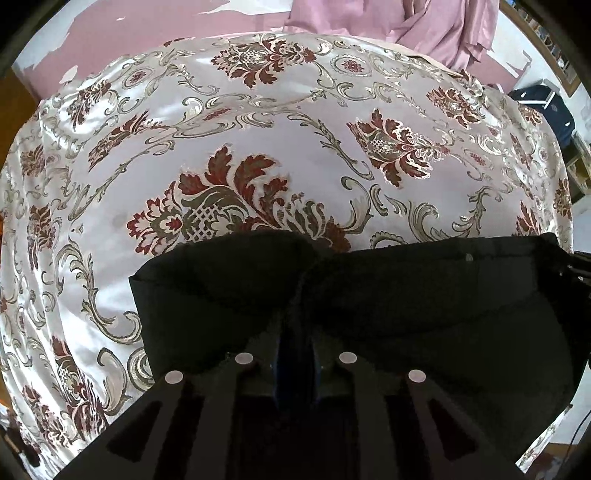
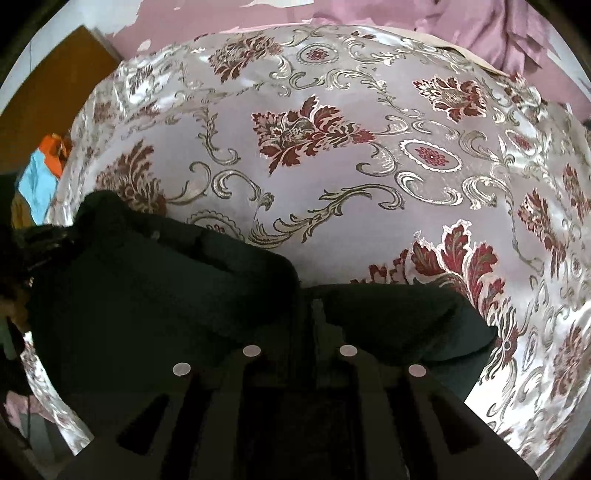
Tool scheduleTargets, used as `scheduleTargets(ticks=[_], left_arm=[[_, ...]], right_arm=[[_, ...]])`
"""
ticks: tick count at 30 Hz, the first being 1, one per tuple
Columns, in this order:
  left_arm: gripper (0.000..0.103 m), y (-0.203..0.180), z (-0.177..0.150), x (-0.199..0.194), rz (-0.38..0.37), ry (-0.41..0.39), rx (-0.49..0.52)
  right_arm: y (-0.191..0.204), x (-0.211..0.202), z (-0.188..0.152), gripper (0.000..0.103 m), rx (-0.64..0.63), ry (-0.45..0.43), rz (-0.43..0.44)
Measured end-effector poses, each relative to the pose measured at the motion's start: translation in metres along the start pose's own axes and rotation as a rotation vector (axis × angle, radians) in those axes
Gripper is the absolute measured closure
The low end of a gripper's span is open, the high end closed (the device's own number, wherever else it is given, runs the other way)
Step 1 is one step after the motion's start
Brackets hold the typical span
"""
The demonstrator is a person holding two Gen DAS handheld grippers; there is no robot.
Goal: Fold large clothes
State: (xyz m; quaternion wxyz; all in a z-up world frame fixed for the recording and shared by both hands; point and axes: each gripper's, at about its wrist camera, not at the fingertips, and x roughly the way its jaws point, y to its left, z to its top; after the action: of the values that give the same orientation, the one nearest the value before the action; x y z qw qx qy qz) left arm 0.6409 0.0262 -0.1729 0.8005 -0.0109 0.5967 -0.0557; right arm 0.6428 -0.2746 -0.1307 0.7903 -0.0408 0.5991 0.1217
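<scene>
A black garment (image 1: 424, 295) lies in a folded band across the near part of a shiny floral bedspread (image 1: 258, 110). In the left wrist view my left gripper (image 1: 295, 325) points steeply down at the garment. Its fingers stand close together and the cloth creases up between them. The right wrist view shows the same black garment (image 2: 166, 295) on the bedspread (image 2: 351, 206), reaching off to the left. My right gripper (image 2: 312, 310) is also nearly closed, pinching a fold near the garment's right end. Black cloth hides the fingertips of both grippers.
Pink fabric (image 1: 424, 22) is heaped beyond the bed's far edge against a pink wall. A wooden door (image 2: 48, 92) and orange and blue items (image 2: 40, 173) lie past the bed's left side. A dark blue object (image 1: 546, 107) stands at the far right.
</scene>
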Motion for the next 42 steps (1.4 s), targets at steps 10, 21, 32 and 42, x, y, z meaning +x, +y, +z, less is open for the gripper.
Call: scheduleTargets(ticks=[10,21,32,42], left_arm=[[0.081,0.005,0.0,-0.02,0.002,-0.038,0.01],[0.081,0.045,0.004,-0.078,-0.019,-0.209,-0.099],[0.078,0.04,-0.035,-0.041,0.03,-0.11,0.056],[0.071,0.016,-0.055,-0.077,-0.015,-0.205,0.006]], right_arm=[[-0.014,-0.022,-0.002,0.079,-0.004,-0.05,-0.013],[-0.067,-0.095,-0.009,0.079,0.145,-0.282,0.015],[-0.04,-0.074,-0.064,0.075,-0.022,-0.179,0.12],[-0.007,-0.084,-0.073,0.051,0.007,-0.261,0.002]])
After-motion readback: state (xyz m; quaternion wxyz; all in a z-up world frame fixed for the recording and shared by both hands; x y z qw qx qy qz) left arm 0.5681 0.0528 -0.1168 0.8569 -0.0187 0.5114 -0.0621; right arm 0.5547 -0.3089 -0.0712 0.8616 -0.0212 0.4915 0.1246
